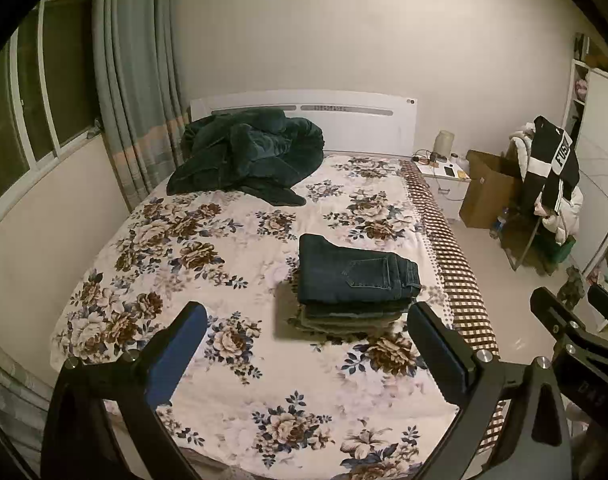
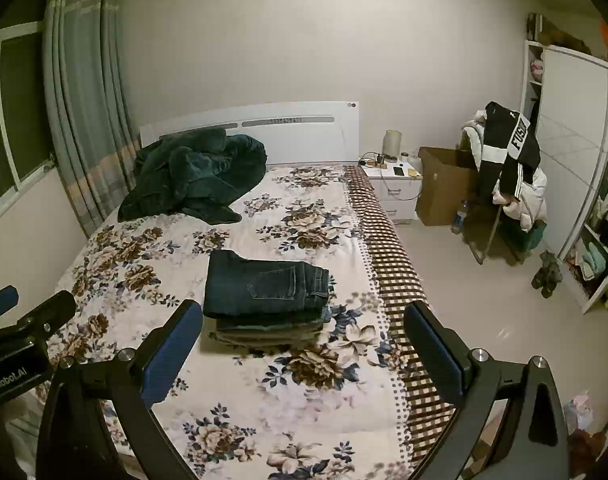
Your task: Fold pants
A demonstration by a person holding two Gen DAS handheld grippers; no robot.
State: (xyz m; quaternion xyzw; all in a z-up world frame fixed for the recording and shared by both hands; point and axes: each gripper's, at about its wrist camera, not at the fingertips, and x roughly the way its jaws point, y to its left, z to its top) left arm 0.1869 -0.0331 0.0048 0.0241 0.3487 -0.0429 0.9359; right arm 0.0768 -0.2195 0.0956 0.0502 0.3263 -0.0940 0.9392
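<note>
Floral bedspread (image 1: 175,240) bears folded jeans (image 1: 356,274), long axis crosswise, waistband right.

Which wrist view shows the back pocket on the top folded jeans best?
Right wrist view: the back pocket on the top jeans faces the camera, stitching clear. The left wrist view shows the pocket smaller, with fainter stitching.

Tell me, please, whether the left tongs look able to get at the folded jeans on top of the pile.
Probably yes. The left tongs stand open and empty, the jeans lie just beyond the fingertips, and only bare bedspread lies between.
</note>
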